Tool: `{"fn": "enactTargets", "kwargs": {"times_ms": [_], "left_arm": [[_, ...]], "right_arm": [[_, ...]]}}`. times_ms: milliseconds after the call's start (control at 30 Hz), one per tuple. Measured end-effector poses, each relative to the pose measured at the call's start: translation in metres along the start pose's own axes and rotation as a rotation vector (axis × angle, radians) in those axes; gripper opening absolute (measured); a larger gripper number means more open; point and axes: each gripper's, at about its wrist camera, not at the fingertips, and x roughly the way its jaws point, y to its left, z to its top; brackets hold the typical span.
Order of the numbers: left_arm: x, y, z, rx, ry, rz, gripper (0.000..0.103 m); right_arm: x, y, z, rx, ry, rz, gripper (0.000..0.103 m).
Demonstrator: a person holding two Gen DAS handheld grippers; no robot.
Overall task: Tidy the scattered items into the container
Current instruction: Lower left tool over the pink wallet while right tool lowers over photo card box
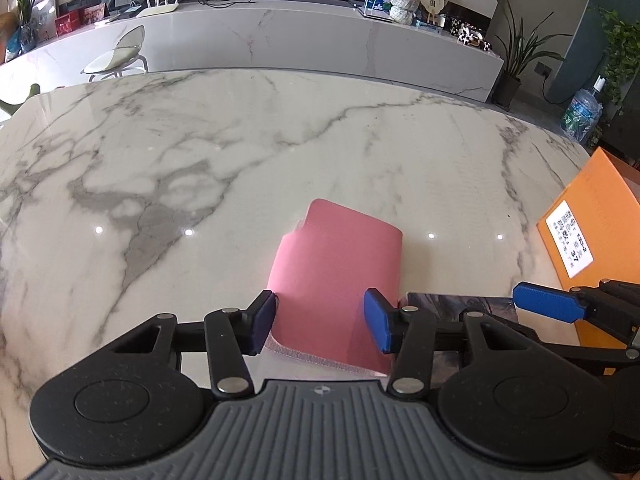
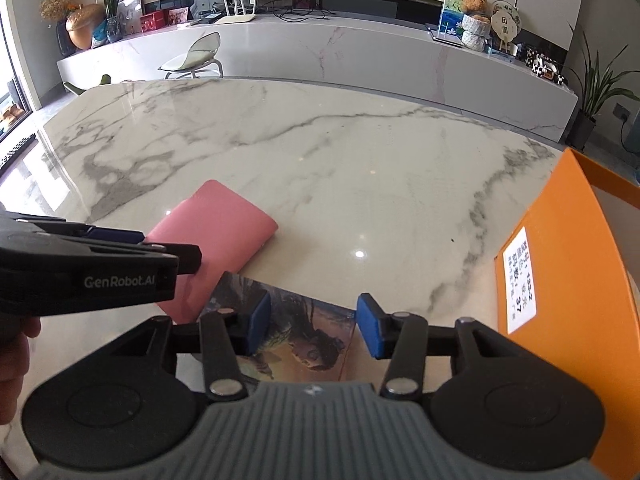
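Nearest to me are the black arms and blue pads of the left gripper (image 1: 320, 316). They point down at a flat pink rectangular pouch with rounded corners and a clear plastic edge (image 1: 336, 264). Its jaws stand partly apart with the pouch between them. The left pad meets the pouch's left edge and the right pad overlaps its right side. I cannot tell whether the pads are actually pinching it.

The right gripper (image 2: 314, 324) is just beside it and angled down the same way. Its jaws are also partly apart, over a flat card or thin book with a painted picture on its cover (image 2: 304, 336). One pad overlaps the cover and the other sits at its right edge. I cannot tell whether that grip is firm either.

Both items lie on the white marble table with grey veins (image 1: 240, 160), touching at one corner. The container, an orange cardboard box with a white printed label (image 2: 568, 240), stands at the table's right side, near the picture card. Neither item is inside it.
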Motion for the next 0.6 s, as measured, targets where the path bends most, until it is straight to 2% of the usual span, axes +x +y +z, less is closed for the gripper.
{"fn": "enactTargets", "kwargs": {"times_ms": [133,333,467,533,600], "left_arm": [[-0.01,-0.004,-0.014,0.01,0.01,0.014,0.057],[-0.02,-0.006,-0.024,0.005,0.025,0.037,0.055],[-0.025,-0.01,-0.026,0.042,0.025,0.075,0.055],[-0.025,-0.009,-0.025,0.04,0.027,0.076,0.055],[-0.026,-0.01,-0.022,0.043,0.015,0.074,0.055]], "right_arm": [[-0.012,-0.002,-0.014,0.022,0.021,0.018,0.05],[-0.026,-0.002,-0.028,0.017,0.036,-0.008,0.051],[-0.026,-0.002,-0.037,0.005,0.112,-0.018,0.05],[-0.031,0.0,-0.039,-0.017,0.083,-0.023,0.05],[-0.035,0.002,-0.034,-0.059,0.037,-0.021,0.057]]}}
